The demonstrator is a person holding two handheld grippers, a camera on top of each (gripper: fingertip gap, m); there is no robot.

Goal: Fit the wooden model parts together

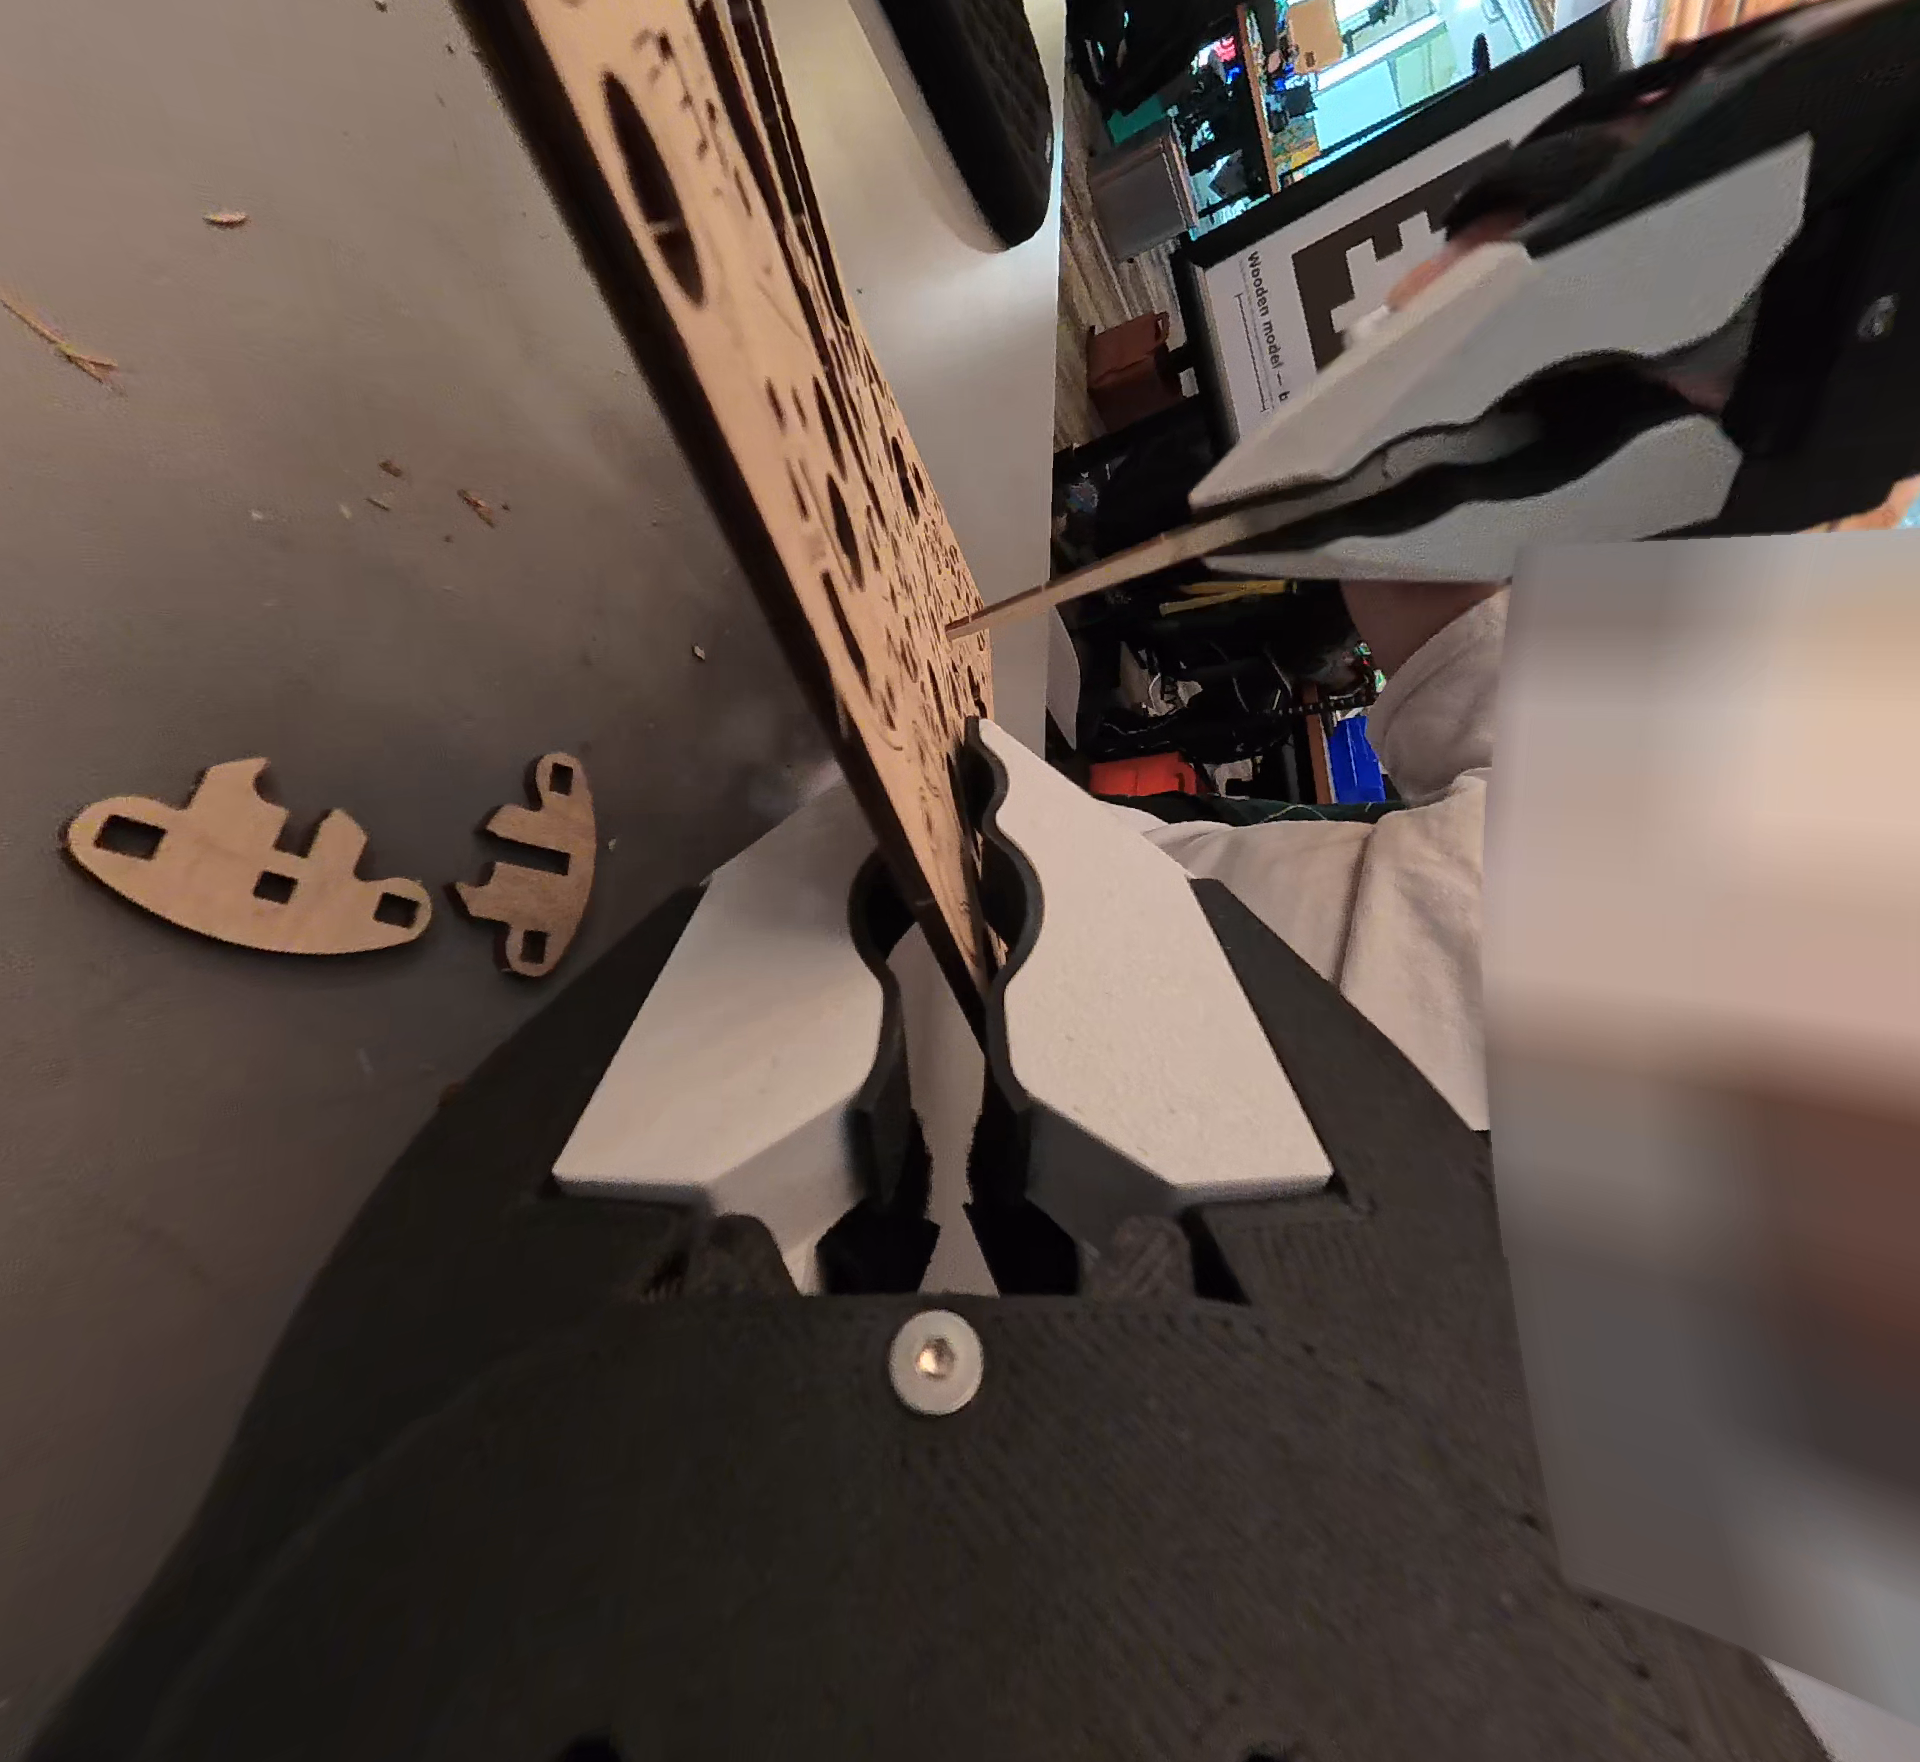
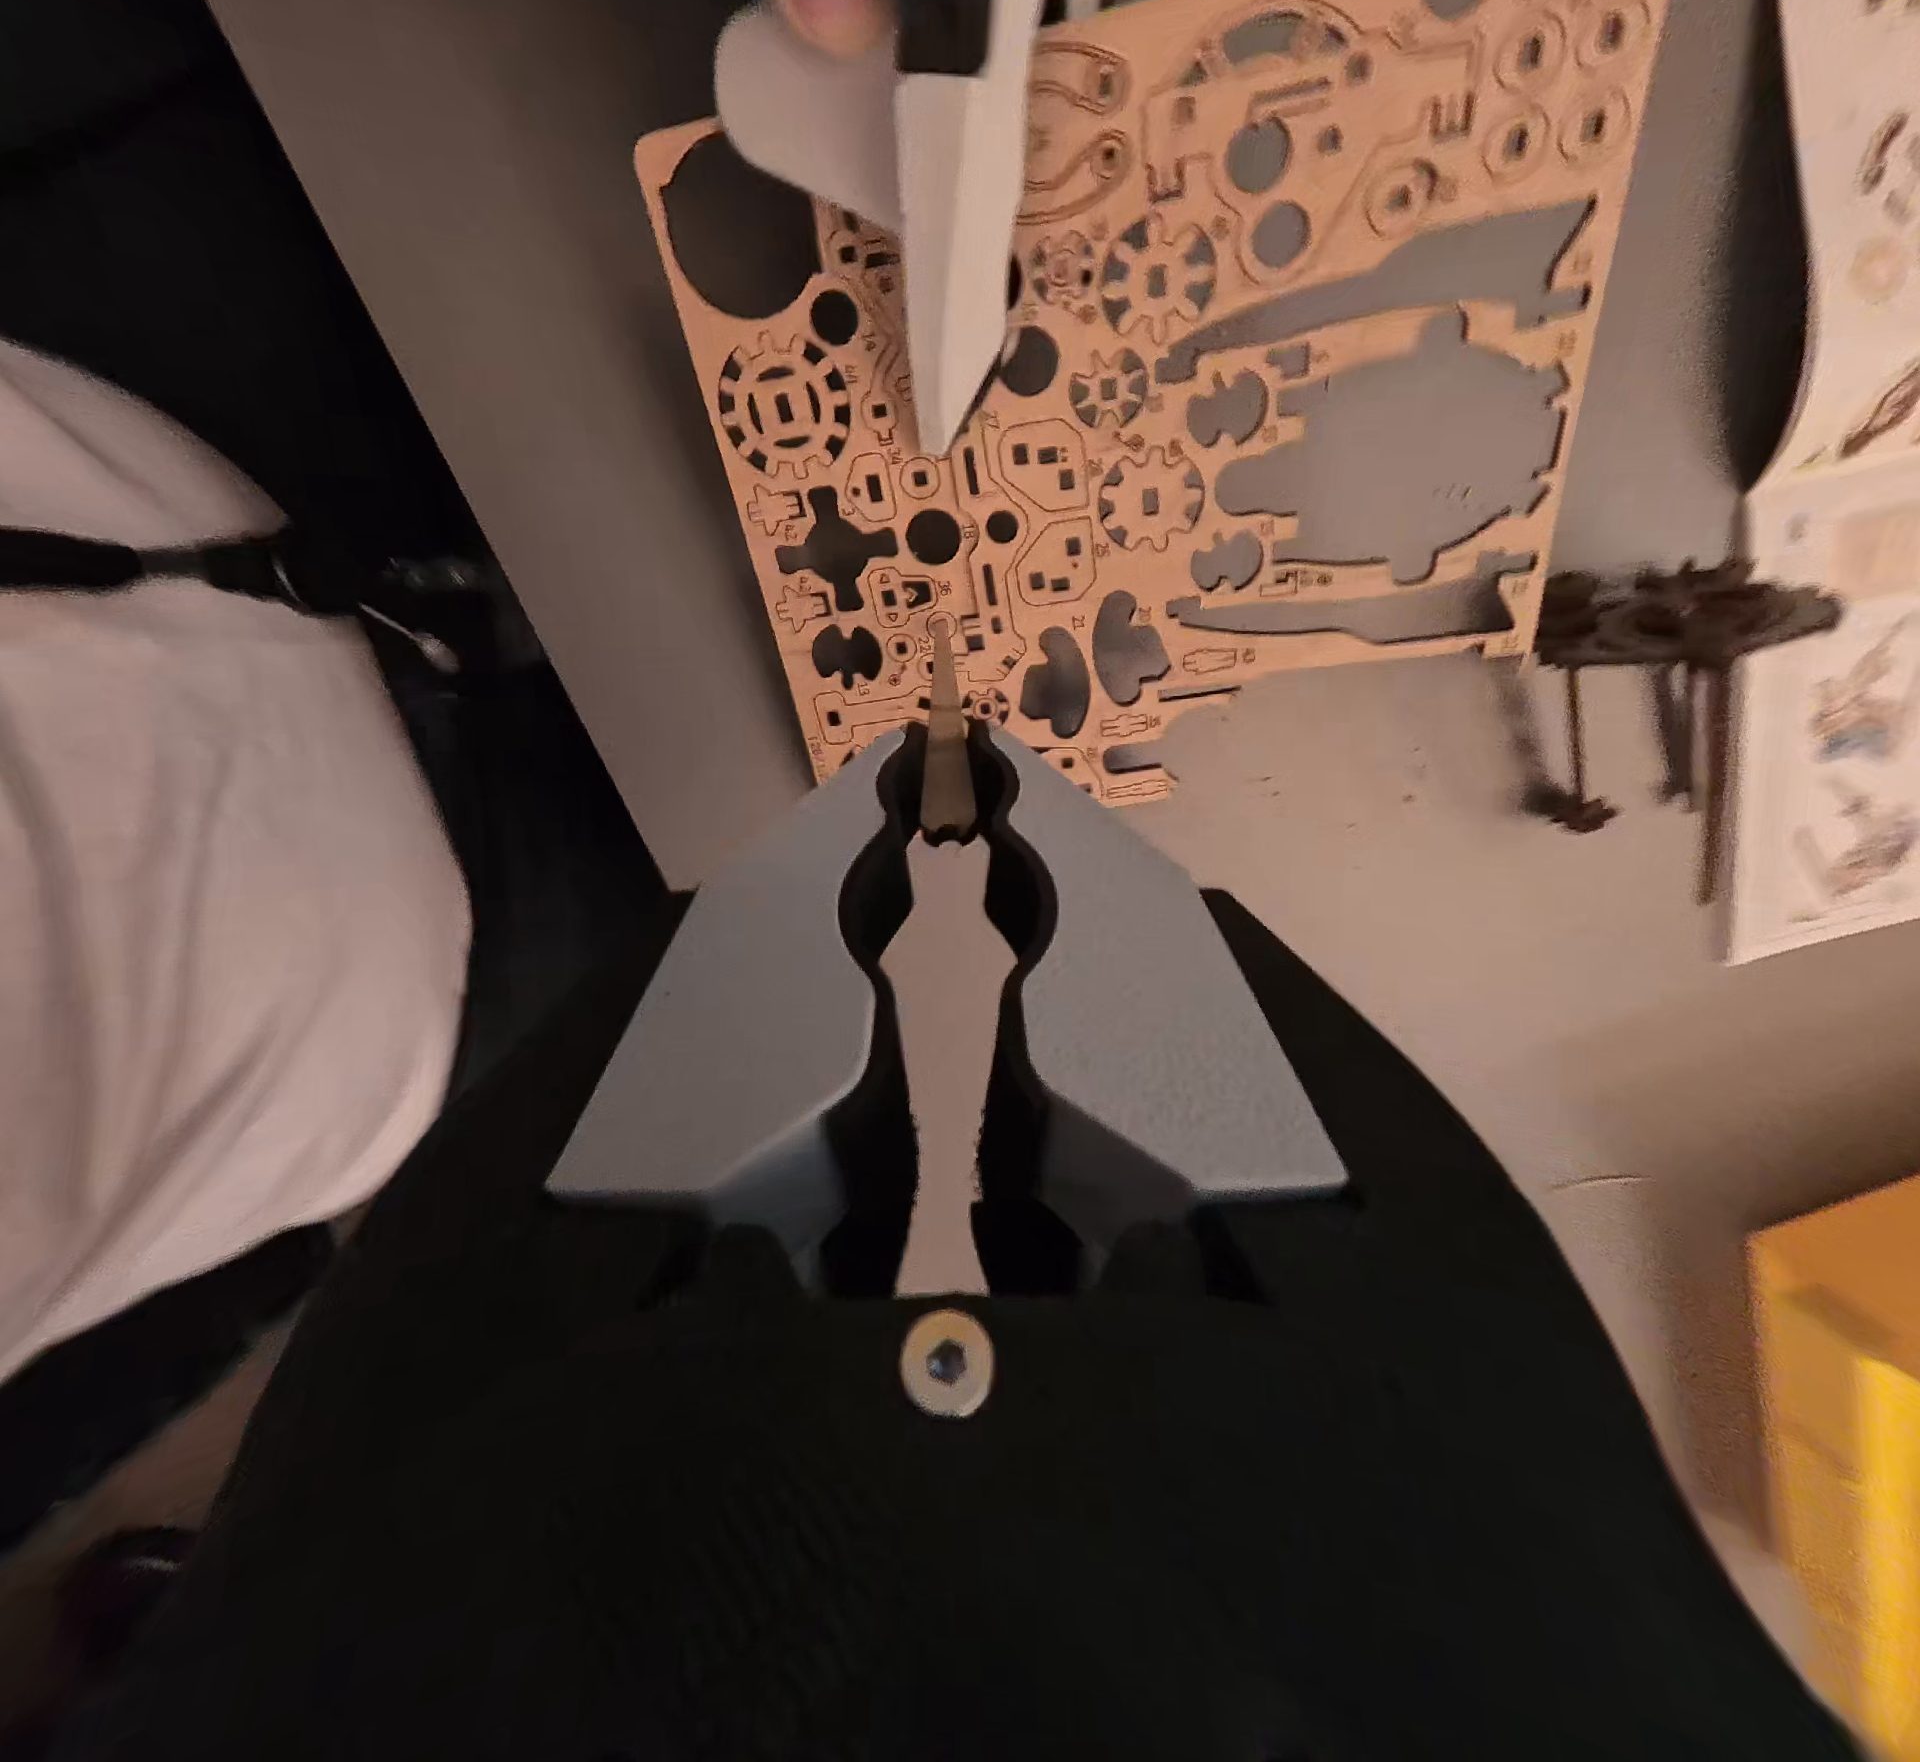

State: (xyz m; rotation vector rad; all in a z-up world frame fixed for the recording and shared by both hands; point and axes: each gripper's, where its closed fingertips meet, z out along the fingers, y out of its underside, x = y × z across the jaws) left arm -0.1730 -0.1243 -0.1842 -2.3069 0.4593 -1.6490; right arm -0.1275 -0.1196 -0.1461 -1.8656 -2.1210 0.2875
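My left gripper (image 1: 932,834) is shut on a laser-cut wooden parts sheet (image 1: 727,278) and holds it on edge above the grey table (image 1: 312,424). In the right wrist view the sheet (image 2: 1351,185) faces me, with many empty cut-outs, and the left gripper (image 2: 948,424) clamps its near edge from above. My right gripper (image 2: 940,762) is shut on a thin wooden stick (image 2: 943,725). The stick's tip touches a small round part low on the sheet. The left wrist view shows the right gripper (image 1: 1210,523) and the stick (image 1: 1081,585) meeting the sheet's face.
Two loose wooden parts (image 1: 249,865) (image 1: 530,865) lie on the table left of my left gripper. Printed instruction pages (image 2: 1839,382) lie at the right, with a dark assembled piece (image 2: 1673,621) beside them. A yellow box (image 2: 1839,1400) is at the lower right. A person in white sits close. One gripper's finger ends stand about 7 cm off the other's. From either gripper's tips it is about 20 cm to the dark assembled piece (image 2: 1673,621).
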